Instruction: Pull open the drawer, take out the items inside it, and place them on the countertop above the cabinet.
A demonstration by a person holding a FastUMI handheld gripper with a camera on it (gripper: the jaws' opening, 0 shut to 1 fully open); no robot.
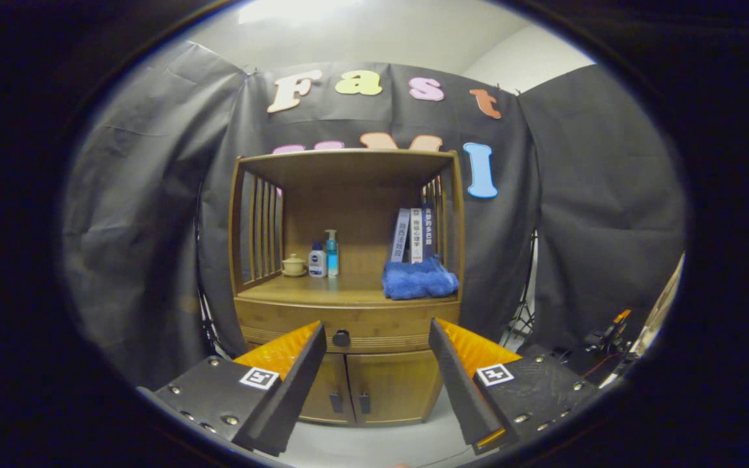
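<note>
The wooden cabinet (348, 286) stands beyond the gripper (378, 341), whose fingers are spread wide and hold nothing. Its drawer (283, 323) is closed under the worktop (322, 290), which carries a blue towel (419, 279), books (413, 235) and bottles (324, 259).

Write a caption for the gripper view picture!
Open tongs face the wooden cabinet's closed drawer.

gripper view | rides above jaws | faces cabinet (347, 286) front | stands well back | level with drawer (347, 328)
</note>
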